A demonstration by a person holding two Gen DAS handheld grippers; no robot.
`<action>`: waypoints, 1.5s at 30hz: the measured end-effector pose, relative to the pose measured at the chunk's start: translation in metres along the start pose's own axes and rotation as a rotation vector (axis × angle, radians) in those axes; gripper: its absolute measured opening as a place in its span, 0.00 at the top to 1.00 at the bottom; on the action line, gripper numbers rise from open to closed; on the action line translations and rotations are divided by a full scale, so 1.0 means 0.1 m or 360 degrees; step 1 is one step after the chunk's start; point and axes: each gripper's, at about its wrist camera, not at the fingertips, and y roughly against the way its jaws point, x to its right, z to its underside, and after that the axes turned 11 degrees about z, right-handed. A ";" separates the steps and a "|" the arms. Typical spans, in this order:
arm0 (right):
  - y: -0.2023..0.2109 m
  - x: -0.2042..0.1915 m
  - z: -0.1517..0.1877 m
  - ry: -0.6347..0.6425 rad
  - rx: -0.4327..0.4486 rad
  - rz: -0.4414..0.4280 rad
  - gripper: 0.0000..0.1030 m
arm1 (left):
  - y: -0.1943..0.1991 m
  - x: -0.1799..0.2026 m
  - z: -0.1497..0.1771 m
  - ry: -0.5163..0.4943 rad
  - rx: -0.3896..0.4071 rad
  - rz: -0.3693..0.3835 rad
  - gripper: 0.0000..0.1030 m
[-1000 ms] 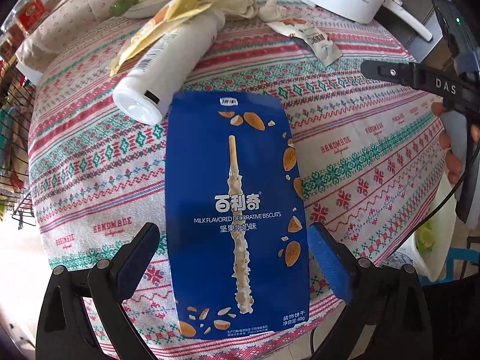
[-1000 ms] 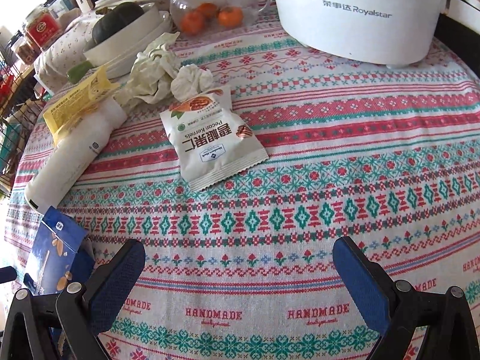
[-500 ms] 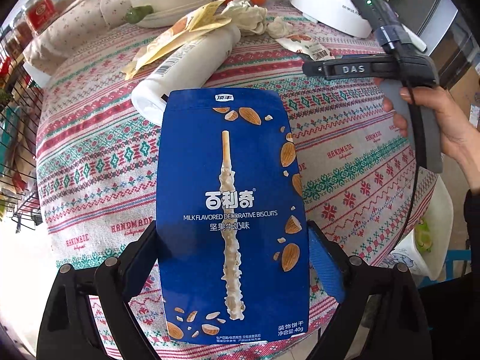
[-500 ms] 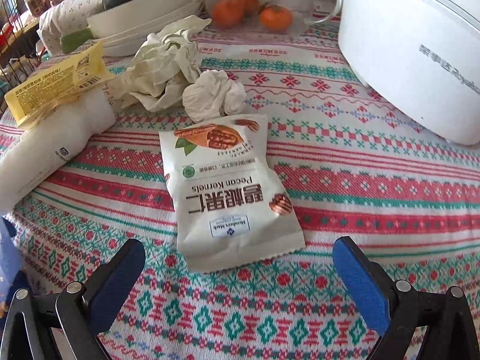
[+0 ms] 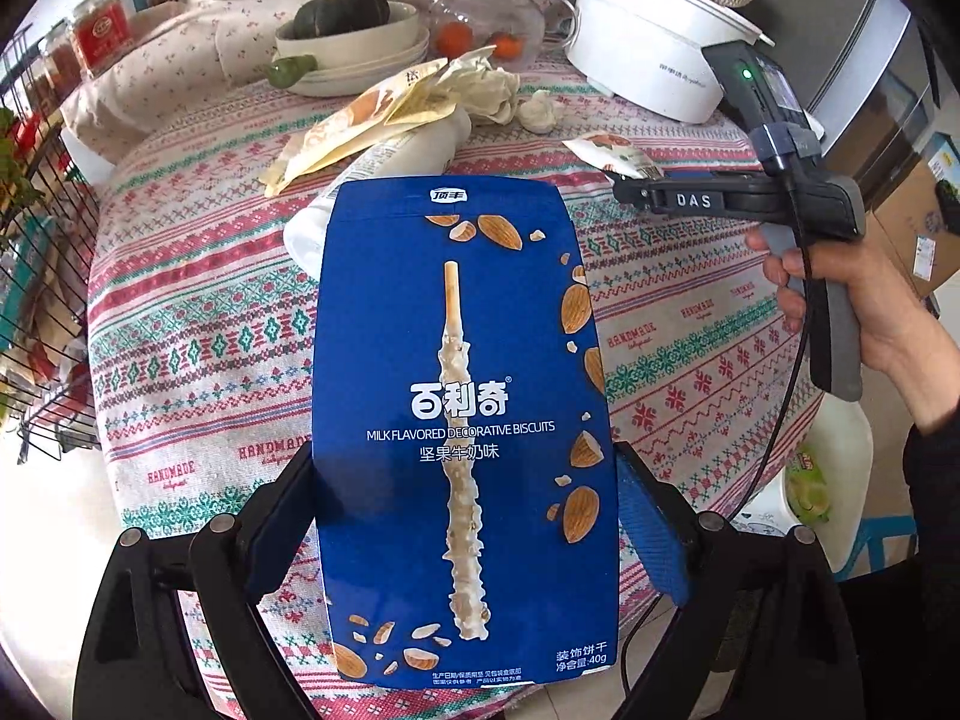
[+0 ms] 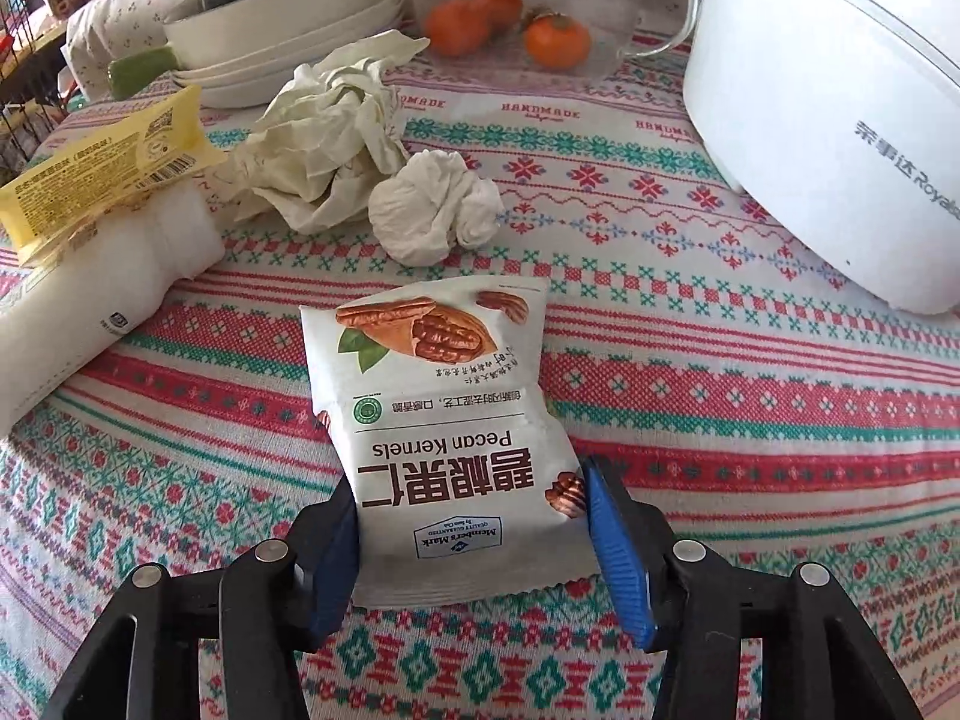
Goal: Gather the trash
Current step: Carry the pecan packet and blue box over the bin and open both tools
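Round table w/ patterned cloth (image 6: pixel 750 420) takes up most of the room in front of me. White cooker pot (image 6: pixel 840 138) sits at its far right edge, stacked white bowls (image 6: pixel 288 42) w/ a dark squash far left, glass jar (image 6: pixel 540 6) w/ oranges between them. White bottle (image 6: pixel 90 294) lies on its side at left, yellow wrapper (image 6: pixel 102 174) resting on top of it.

Left gripper (image 5: pixel 465 522) is pinching the blue biscuit box (image 5: pixel 462 420) by its side edges, box lifted clear of the cloth, standing upright.

Crumpled paper (image 6: pixel 324 144) and a smaller tissue ball (image 6: pixel 435 210) sit touching, mid-table.

Right gripper (image 6: pixel 471 534), jaws just been closing, now squeezes the pecan packet (image 6: pixel 444 420) at its near end; packet bulges, far end lying on the cloth just in front of the tissue ball.
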 end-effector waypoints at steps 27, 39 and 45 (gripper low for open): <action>2.09 1.29 1.99 -0.0426 -0.0010 -0.0055 0.43 | 0.24 1.21 0.23 -0.0217 0.0189 0.0210 0.10; 2.04 1.82 2.76 -0.0673 -0.0191 -0.0080 0.42 | -0.01 1.98 0.47 -0.0478 0.0096 0.0293 0.10; 1.93 2.02 3.10 -0.0764 -0.0324 -0.0064 0.42 | -0.23 2.39 0.57 -0.0609 0.0006 0.0366 0.09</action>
